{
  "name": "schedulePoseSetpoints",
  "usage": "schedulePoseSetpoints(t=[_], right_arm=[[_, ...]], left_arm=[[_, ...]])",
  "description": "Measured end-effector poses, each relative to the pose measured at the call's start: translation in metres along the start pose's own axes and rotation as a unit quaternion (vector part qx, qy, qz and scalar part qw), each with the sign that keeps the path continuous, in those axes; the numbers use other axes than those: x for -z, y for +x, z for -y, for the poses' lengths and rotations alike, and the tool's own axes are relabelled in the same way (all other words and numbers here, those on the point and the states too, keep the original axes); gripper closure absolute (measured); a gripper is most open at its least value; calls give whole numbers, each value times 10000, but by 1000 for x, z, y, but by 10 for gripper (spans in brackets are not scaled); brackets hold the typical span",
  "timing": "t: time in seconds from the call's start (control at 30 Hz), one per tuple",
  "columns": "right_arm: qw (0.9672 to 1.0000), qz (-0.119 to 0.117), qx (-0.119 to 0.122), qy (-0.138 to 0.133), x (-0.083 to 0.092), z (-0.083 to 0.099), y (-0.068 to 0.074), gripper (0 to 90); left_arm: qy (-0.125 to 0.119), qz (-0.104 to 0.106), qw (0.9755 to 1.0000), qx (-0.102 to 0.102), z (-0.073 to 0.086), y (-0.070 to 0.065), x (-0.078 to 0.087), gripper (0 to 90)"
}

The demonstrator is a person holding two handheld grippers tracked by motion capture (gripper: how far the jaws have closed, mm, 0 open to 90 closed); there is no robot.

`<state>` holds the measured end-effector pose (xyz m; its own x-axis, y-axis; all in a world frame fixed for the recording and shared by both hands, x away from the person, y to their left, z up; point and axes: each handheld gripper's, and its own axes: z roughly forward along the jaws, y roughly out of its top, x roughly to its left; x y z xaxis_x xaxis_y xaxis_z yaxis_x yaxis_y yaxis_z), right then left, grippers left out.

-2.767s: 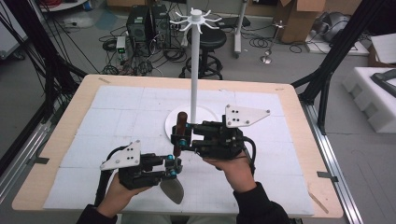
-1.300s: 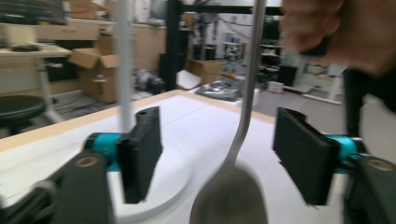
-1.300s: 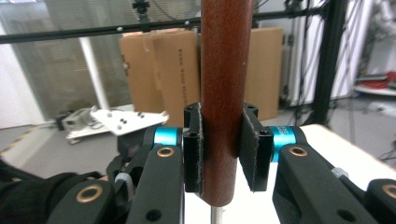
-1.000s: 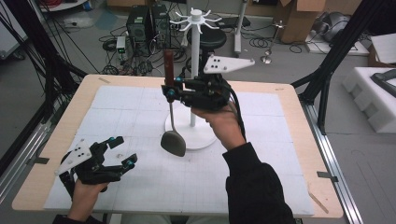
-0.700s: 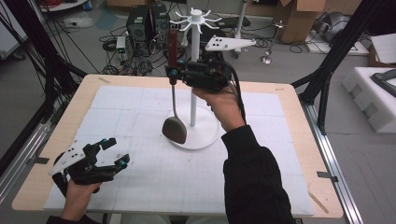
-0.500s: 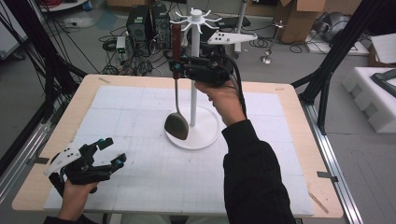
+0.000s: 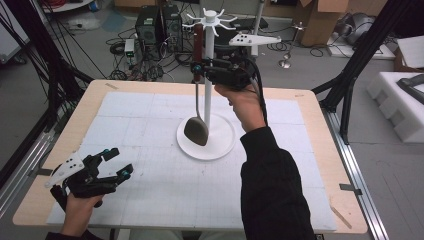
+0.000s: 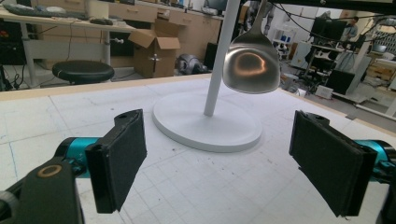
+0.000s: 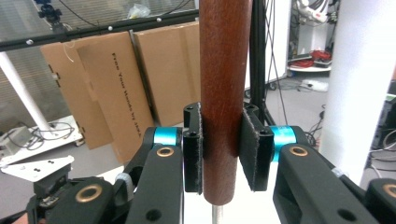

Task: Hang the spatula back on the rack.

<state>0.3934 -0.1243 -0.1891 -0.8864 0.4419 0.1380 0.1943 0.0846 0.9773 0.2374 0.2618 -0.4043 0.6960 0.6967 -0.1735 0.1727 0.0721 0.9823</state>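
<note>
Two claws, one busy: ladle going up to the rack
Left claw (image 7: 111,165) idles wide open, empty, low over table (image 7: 150,100). Right claw (image 7: 198,68) clamps ladle (image 7: 196,131) by its wood handle, bowl dangling above rack (image 7: 210,20) base. Next imo: lift, hook it on a prong.

A lab or workshop. Beyond the right tool (image 7: 199,68), cables (image 7: 150,70) sprawl over the floor beside computer towers (image 7: 157,25). Cardboard boxes (image 9: 116,79) and black frame struts (image 7: 367,50) stand around.
</note>
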Motion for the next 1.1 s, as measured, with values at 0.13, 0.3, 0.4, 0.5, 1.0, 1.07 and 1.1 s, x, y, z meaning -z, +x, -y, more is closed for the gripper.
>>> schedulePoseSetpoints(t=[0.13,0.3,0.4,0.5,1.0,1.07,1.1], right_arm=[[9998,104,163,-2,6,6,6,598],[9986,369,256,265,23,38,12,400],[9965,663,353,371,39,71,16,316],[9927,1039,460,395,59,109,19,268],[9696,2396,163,472,156,251,36,183],[9689,2424,166,462,163,259,38,183],[9684,2445,101,473,166,263,38,183]], left_arm=[[-25,13,10000,28,2,1,1,195],[57,-67,10000,15,5,4,1,195],[151,-105,9998,-39,7,4,0,196],[212,-116,9997,-64,8,4,-2,197],[244,-296,9992,-145,11,4,-6,213],[288,-320,9989,-175,12,3,-7,213],[286,-329,9989,-169,12,3,-8,213]])
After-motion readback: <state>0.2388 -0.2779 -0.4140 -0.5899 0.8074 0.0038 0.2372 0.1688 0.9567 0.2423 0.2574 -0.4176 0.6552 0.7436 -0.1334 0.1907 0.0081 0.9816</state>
